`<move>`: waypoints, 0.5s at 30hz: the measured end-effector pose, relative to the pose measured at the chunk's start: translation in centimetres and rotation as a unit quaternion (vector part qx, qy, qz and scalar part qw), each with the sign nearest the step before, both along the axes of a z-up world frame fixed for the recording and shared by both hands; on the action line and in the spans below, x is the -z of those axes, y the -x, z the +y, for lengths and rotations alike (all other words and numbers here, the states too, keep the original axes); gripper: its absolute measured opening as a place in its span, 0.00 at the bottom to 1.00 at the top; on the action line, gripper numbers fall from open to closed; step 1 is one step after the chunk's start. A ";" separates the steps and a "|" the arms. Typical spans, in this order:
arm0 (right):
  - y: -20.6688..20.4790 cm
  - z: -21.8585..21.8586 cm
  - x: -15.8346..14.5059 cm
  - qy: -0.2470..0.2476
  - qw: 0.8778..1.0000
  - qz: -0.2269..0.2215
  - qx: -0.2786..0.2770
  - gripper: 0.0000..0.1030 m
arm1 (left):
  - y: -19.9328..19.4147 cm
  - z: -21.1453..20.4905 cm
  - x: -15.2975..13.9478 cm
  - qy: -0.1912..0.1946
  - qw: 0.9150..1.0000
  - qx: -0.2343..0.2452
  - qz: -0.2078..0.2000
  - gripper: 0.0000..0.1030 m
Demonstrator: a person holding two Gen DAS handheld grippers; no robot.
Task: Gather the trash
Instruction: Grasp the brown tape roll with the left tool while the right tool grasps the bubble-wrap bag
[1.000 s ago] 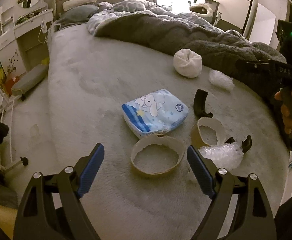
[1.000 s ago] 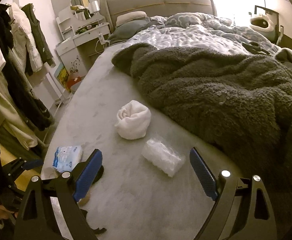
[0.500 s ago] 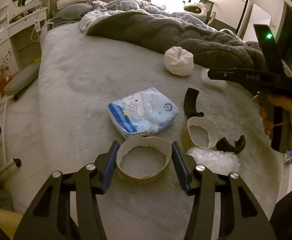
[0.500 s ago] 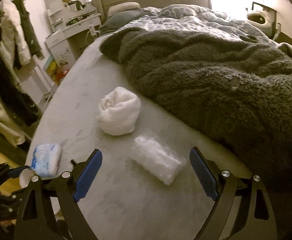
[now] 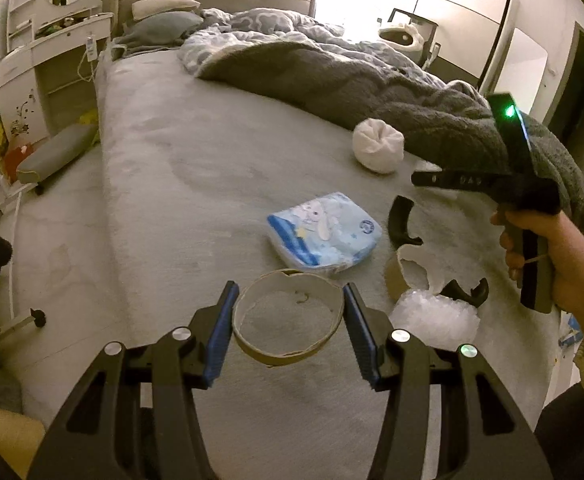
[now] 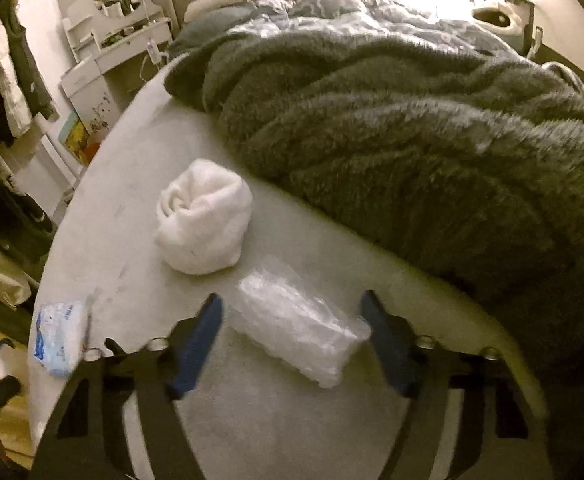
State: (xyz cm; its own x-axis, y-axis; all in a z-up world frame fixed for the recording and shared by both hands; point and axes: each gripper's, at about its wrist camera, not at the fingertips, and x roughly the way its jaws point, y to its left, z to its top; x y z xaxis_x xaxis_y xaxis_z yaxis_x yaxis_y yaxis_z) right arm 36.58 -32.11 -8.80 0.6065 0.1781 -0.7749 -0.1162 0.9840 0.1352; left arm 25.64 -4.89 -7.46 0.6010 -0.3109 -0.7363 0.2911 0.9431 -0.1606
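My left gripper [image 5: 288,324] is shut on an empty cardboard tape ring [image 5: 288,354], held just above the grey bed [image 5: 164,184]. Beside it lie a second torn cardboard ring [image 5: 401,276], a bubble-wrap wad [image 5: 435,318], two black curved pieces [image 5: 399,220] and a blue tissue pack [image 5: 323,232]. My right gripper [image 6: 292,340] stands partly closed around a clear plastic bag [image 6: 303,332], its blue pads close on either side; contact is unclear. A white rolled cloth [image 6: 204,216] lies just beyond the bag.
A dark grey fleece blanket [image 6: 411,140] covers the bed's right half. A white dresser [image 5: 40,60] and a small grey stool [image 5: 56,152] stand left of the bed. Coats [image 6: 0,92] hang at the left. The bed's near edge lies under both grippers.
My left gripper closed on the cardboard ring and lifted it slightly. My right gripper moved in over the clear plastic bag and its fingers narrowed around it.
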 end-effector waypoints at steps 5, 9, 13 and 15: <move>0.1 0.5 -0.4 0.016 1.000 -0.005 0.010 0.60 | 0.3 1.6 -0.8 0.003 1.000 -0.010 -0.004 0.54; 0.6 0.8 -1.4 0.028 0.999 -0.012 0.010 0.60 | 0.7 2.8 -1.4 0.007 1.000 -0.022 -0.005 0.54; 1.2 1.3 -2.9 0.034 0.999 -0.024 0.006 0.60 | 1.2 3.9 -2.2 0.009 0.999 -0.034 -0.011 0.54; 1.6 1.7 -3.5 0.033 0.999 -0.030 0.002 0.60 | 1.4 4.3 -2.7 0.009 0.999 -0.040 -0.013 0.54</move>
State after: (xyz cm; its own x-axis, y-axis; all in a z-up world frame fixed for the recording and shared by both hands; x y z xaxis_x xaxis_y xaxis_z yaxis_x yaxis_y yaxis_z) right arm 34.94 -30.45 -5.28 0.6529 0.1255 -0.7470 -0.1178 0.9910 0.0635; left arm 24.20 -0.55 -4.72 0.6435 -0.2740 -0.7147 0.2201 0.9605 -0.1701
